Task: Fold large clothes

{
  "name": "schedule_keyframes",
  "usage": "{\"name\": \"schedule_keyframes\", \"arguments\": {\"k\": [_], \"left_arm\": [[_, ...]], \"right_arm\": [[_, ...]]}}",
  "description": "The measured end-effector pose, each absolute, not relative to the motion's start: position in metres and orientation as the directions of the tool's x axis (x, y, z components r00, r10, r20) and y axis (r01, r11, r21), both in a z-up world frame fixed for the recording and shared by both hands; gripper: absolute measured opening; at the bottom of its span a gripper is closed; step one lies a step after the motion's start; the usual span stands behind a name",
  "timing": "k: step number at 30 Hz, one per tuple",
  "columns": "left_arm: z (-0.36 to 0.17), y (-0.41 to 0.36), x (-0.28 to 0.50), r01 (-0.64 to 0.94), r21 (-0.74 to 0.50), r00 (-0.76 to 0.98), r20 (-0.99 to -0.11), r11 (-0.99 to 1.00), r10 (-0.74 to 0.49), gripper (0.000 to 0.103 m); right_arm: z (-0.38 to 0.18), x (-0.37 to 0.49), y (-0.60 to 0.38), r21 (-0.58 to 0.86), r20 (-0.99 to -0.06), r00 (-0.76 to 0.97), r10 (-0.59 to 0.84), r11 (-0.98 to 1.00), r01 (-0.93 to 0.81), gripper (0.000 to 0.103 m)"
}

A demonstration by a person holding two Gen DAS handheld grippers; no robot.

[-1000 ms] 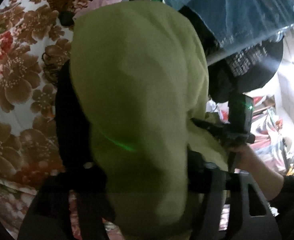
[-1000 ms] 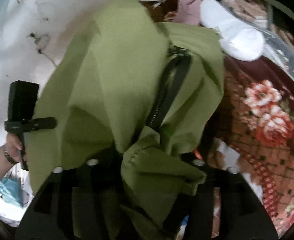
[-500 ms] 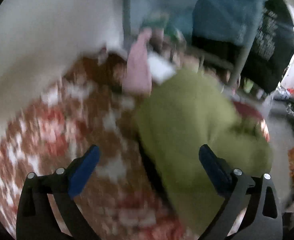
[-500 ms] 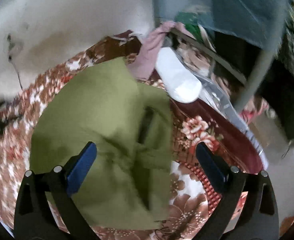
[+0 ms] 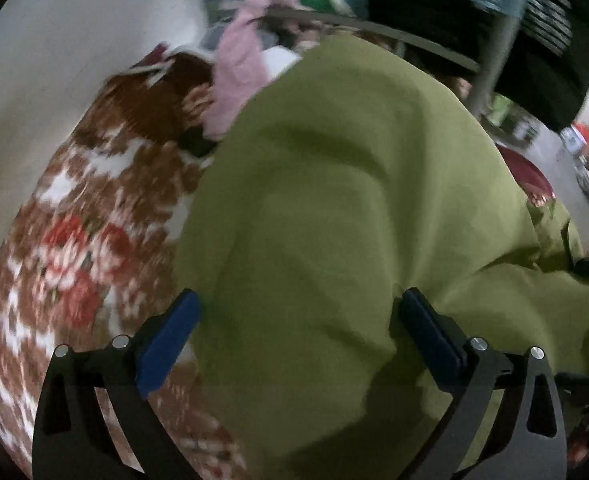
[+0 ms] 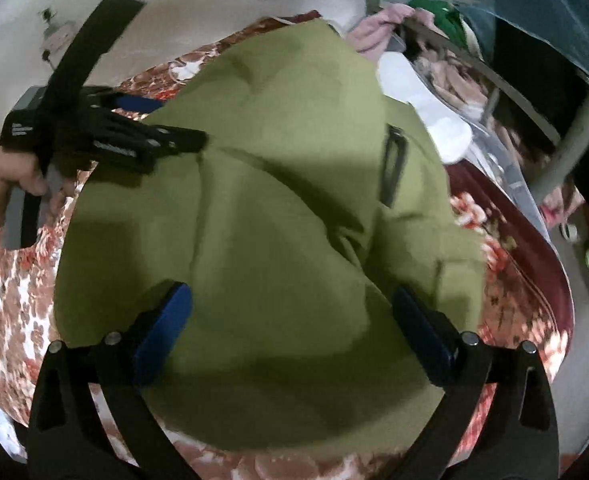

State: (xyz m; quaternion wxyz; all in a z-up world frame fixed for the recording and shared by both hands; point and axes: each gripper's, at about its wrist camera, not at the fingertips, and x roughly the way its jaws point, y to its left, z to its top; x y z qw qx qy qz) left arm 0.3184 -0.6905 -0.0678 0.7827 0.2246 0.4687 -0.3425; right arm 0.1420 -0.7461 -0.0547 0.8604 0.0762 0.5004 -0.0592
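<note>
An olive green garment (image 5: pixel 354 220) lies in a loose folded heap on a floral bedspread (image 5: pixel 74 240). It also fills the right wrist view (image 6: pixel 274 220), where a dark zip pocket (image 6: pixel 392 168) shows on it. My left gripper (image 5: pixel 298 332) is open, its blue pads either side of the garment's near edge, just above it. My right gripper (image 6: pixel 290 328) is open over the garment's near part. The left gripper also shows in the right wrist view (image 6: pixel 158 124), held by a hand at the garment's left side.
A pink cloth (image 5: pixel 238 68) and a white bundle (image 6: pixel 426 108) lie at the far edge of the bed. A metal rail (image 6: pixel 574 144) with hanging dark and blue clothes stands at the right. A pale wall (image 5: pixel 74 40) runs behind.
Both grippers let go of the green garment, which now lies on the bed. Both opened and have since come down closer over it.
</note>
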Motion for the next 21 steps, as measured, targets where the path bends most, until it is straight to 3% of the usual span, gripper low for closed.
{"name": "schedule_keyframes", "arguments": {"k": [8, 15, 21], "left_arm": [[0.049, -0.639, 0.21, 0.74, 0.037, 0.44, -0.782, 0.672, -0.441, 0.098], [0.097, -0.605, 0.125, 0.736, 0.026, 0.472, -0.736, 0.677, -0.485, 0.097], [0.118, -0.576, 0.076, 0.671, 0.035, 0.548, -0.696, 0.741, -0.464, 0.098]], "right_arm": [[0.025, 0.101, -0.721, 0.057, -0.842, 0.526, -0.122, 0.949, 0.311, 0.098], [0.095, 0.041, -0.663, 0.031, -0.805, 0.557, -0.206, 0.922, 0.385, 0.098], [0.116, -0.002, -0.639, 0.026, -0.772, 0.591, -0.232, 0.919, 0.394, 0.098]]}}
